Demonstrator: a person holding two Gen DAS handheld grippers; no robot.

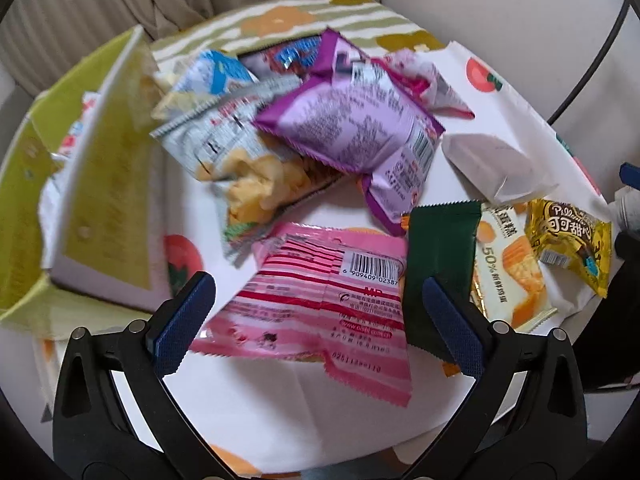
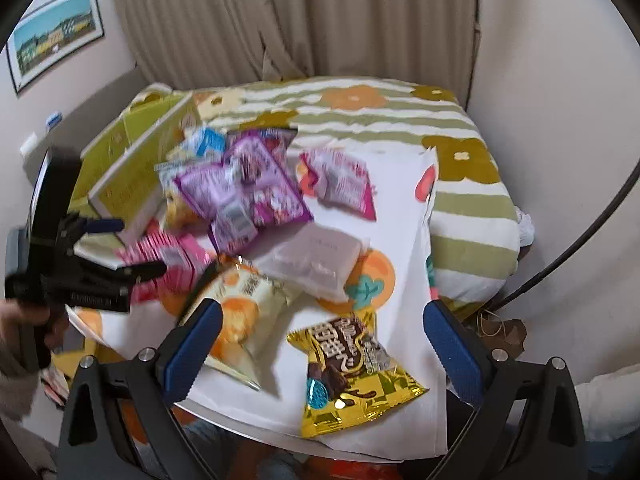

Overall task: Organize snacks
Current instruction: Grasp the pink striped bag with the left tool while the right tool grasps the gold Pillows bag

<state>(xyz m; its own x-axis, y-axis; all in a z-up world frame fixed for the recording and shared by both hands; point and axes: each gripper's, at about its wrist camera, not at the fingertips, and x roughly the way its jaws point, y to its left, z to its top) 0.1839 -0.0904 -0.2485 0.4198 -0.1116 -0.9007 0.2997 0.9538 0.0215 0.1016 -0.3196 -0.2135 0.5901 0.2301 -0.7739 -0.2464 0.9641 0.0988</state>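
Left wrist view gives me the table (image 1: 288, 420) under its white fruit-print cloth, and along its left edge the green box (image 1: 108, 184), lid flap up, with what looks like a wrapper or two already inside, though blur keeps me from counting. From that I judge the sorting as barely begun: nearly every snack is out on the cloth. The biggest heap sits mid-table, just beside the box: a clear chip bag (image 1: 240, 160) showing yellow pieces, with a purple pack (image 1: 352, 124) lying on top of it and blue and red-white wrappers behind. Nearer to me lies the pink pack (image 1: 320, 308), back side up with its barcode showing, flat and crinkled; my left gripper (image 1: 320, 320) hovers over it, fingers spread wide on either side and clamped on nothing. A dark green pack (image 1: 440, 272) touches its right edge, then a cake pack (image 1: 508, 268), then the small gold pack (image 1: 572, 248) at the table's right rim. A white folded pouch (image 1: 496, 168) lies apart behind them. In the right wrist view my right gripper (image 2: 320, 344) also stands open and empty, above the gold pack (image 2: 352, 372), which looks puffy and glossy, likely slippery to pinch.
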